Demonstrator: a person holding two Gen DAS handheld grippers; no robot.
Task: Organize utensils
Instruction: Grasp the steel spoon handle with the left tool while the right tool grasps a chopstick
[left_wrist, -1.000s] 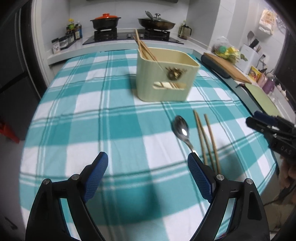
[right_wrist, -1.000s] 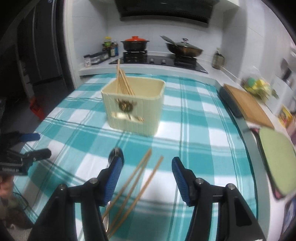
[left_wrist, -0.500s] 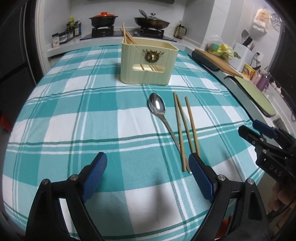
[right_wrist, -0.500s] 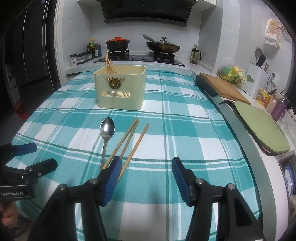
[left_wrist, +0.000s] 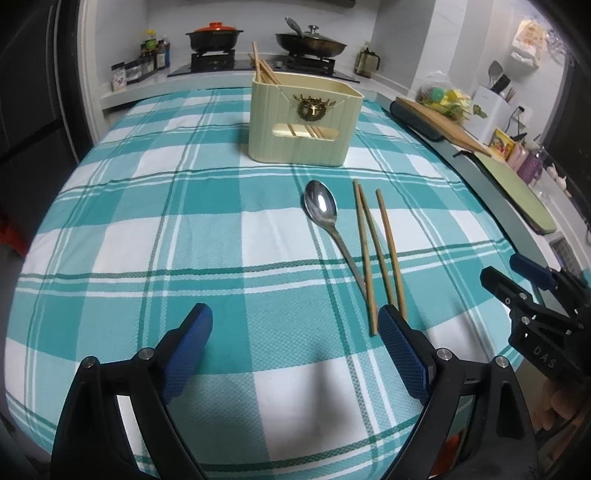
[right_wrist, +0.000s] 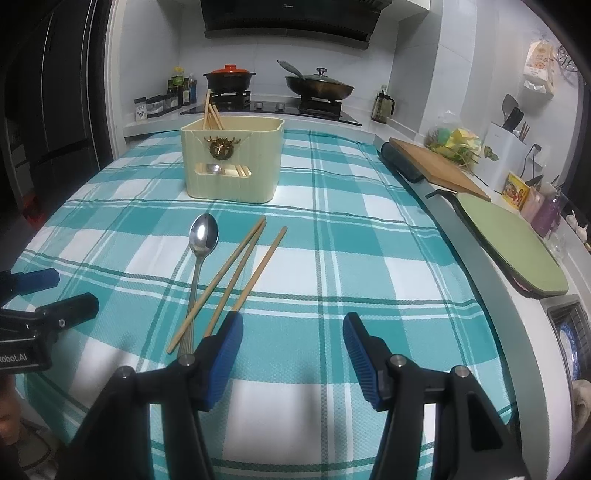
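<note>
Left hand-held gripper (left_wrist: 295, 332) was spread wide, empty. Right hand-held gripper (right_wrist: 291, 332) was partly spread, empty. Spoon (left_wrist: 325, 218) and three chopsticks (left_wrist: 373, 251) lay on the desk (left_wrist: 147, 229), 6 o'clock of the utensil holder (left_wrist: 303, 122).

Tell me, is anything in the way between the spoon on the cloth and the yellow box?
Nothing visible is. The spoon lies on the checked cloth with bare cloth between its bowl and the cream box. The loose chopsticks lie beside it, off that path.

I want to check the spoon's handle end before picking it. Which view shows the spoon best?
The right wrist view: the whole spoon shows, handle end included. In the left wrist view a chopstick covers the handle end.
</note>
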